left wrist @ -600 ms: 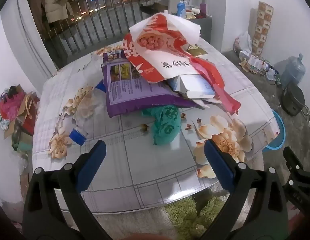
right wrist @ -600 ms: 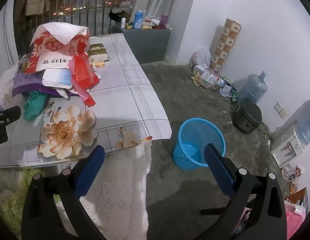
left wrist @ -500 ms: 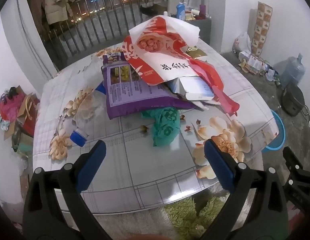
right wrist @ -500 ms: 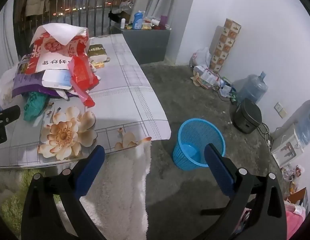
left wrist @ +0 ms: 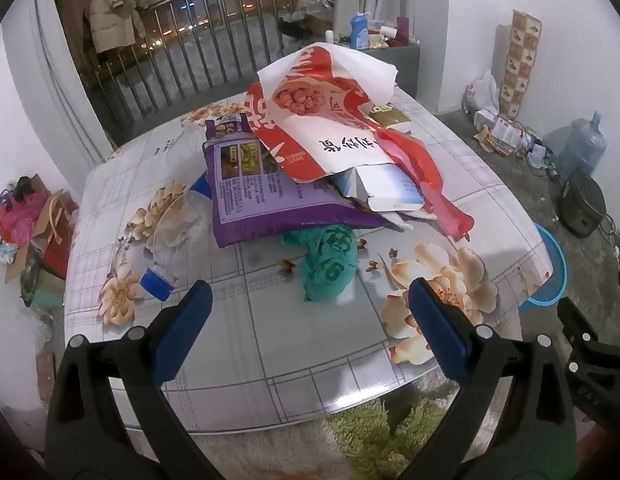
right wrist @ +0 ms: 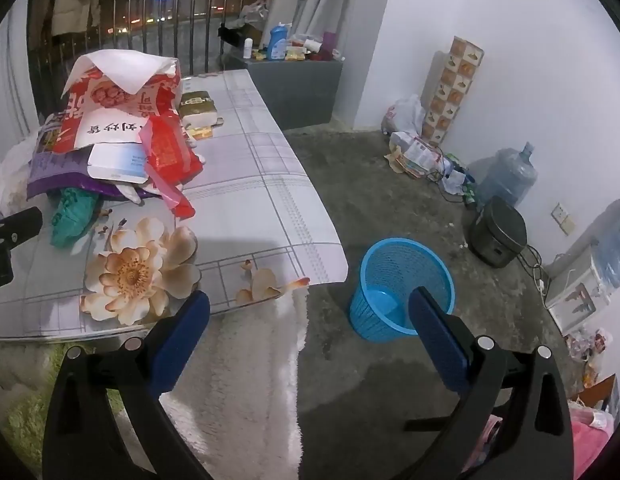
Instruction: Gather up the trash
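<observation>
I hold my left tool (left wrist: 306, 312) above the near edge of the desk (left wrist: 270, 344), its blue pads spread wide apart with nothing between them. Straight ahead of it, a little farther in, lies a crumpled green plastic bag (left wrist: 329, 260), with small brown scraps scattered on the flowered cloth around it. Behind the green bag the trash is heaped: a purple printed bag (left wrist: 262, 196) at the bottom, a flattened white and blue carton (left wrist: 389, 190) resting on it to the right, a red plastic wrapper (left wrist: 425, 176) trailing off toward the right edge, and a large red and white paper bag (left wrist: 325, 120) lying over the top of all of it. To the left of the heap a clear plastic bottle with a blue cap (left wrist: 158, 276) lies on its side, apart from the pile. My right tool (right wrist: 310, 310) hangs off the right corner of the desk, over the floor and a white fluffy rug (right wrist: 238, 380), its pads also wide apart and holding nothing. Just beyond its right pad a blue mesh waste basket (right wrist: 397, 276) stands upright on the concrete floor, close to the desk corner, and I see no trash in the part of it that shows. A small gold and white packet (right wrist: 198, 108) sits on the far side of the desk, just beside the heap.
</observation>
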Demonstrator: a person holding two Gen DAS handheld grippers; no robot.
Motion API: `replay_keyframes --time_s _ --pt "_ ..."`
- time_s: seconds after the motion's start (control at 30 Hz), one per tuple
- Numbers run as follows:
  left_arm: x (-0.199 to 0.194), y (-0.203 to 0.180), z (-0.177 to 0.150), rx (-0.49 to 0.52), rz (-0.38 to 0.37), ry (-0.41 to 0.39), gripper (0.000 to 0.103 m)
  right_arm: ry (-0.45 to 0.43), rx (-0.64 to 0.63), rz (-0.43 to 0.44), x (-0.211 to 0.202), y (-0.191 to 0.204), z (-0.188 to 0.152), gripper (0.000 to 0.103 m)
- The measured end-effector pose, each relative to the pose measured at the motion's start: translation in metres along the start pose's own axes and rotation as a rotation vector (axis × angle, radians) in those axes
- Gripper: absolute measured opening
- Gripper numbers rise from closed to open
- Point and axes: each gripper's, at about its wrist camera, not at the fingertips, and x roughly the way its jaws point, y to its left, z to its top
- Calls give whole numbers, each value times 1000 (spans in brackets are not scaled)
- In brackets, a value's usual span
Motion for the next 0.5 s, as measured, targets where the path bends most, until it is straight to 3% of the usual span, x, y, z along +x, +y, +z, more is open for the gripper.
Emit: replay_keyframes --time_s 0.5 --pt "1 0 -1 0 0 -3 94 2 1 -5 0 -2 0 97"
